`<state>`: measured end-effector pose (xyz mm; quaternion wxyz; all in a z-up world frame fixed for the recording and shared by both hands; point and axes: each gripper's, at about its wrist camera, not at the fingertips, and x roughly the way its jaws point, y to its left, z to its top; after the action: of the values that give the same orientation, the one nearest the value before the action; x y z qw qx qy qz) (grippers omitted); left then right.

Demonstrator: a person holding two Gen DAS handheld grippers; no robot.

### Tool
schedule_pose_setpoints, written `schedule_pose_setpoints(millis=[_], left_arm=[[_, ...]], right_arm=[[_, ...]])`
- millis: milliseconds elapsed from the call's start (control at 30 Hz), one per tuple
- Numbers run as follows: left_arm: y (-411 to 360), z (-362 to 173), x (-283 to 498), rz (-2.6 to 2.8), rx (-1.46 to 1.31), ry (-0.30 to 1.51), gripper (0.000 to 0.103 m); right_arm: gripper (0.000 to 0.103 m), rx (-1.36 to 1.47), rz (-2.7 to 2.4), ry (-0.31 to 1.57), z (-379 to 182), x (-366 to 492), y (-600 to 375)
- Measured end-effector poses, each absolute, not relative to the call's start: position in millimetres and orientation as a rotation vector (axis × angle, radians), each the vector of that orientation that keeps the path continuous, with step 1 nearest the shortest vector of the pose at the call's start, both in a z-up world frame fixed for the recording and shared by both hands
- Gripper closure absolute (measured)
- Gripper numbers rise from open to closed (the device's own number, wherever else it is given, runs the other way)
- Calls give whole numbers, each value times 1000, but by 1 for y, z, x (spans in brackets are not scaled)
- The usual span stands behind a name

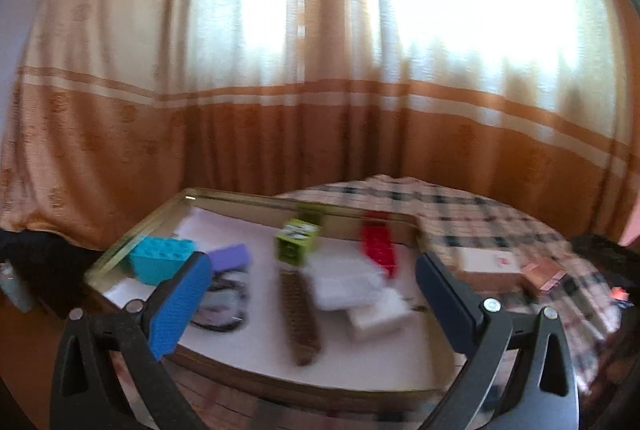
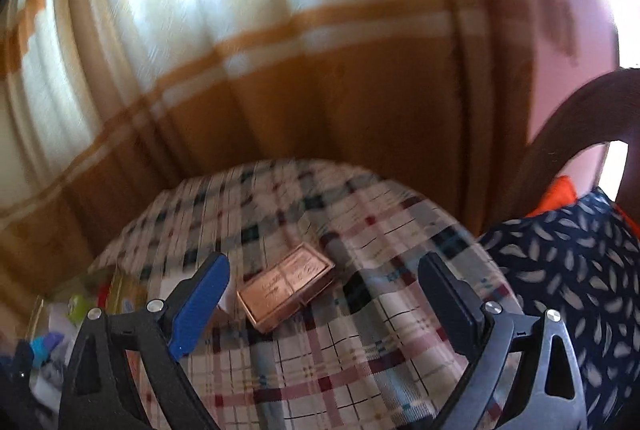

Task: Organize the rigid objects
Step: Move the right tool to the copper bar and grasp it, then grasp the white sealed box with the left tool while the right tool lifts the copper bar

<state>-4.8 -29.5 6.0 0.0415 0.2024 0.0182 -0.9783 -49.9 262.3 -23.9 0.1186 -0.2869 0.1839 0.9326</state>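
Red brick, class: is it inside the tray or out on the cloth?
Inside. The red brick lies within the tray, near its far rim.

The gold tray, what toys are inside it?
Inside the gold-rimmed tray: a teal studded block, purple block, green cube, red brick, brown strap, clear plastic boxes and dark cords. Anything beneath them stays hidden.

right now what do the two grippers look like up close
Both match: the left gripper and right gripper have black angular frames with triangular cut-outs and silver round bolts at the joints. On each, one of the jaws carries a bright blue textured pad, the other a dark navy one. No cables, hands or sleeves show.
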Motion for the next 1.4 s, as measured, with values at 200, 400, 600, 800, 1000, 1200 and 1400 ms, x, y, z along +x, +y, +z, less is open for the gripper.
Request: schedule_pose_setpoints(millis=[200, 400, 600, 800, 1000, 1200, 1400], left_arm=[[-1, 4, -8, -3081, 736, 30, 0], [25, -1, -12, -3108, 824, -35, 0], [44, -2, -12, -3126, 855, -115, 0], [50, -5, -15, -3113, 903, -151, 0], [56, -6, -20, -3113, 937, -165, 0], [69, -10, -29, -3137, 967, -138, 0], [94, -14, -43, -3145, 974, -207, 0]], right_arm=[[6, -1123, 2809, 411, -40, -79, 261], [6, -1357, 2803, 335, -58, -109, 250], [6, -1411, 2769, 202, -60, -130, 245], [16, -1437, 2771, 28, -60, -138, 237], [23, -1401, 2800, 123, -57, -130, 251], [25, -1111, 2850, 250, -35, -103, 261], [24, -837, 2855, 329, -17, -74, 274]])
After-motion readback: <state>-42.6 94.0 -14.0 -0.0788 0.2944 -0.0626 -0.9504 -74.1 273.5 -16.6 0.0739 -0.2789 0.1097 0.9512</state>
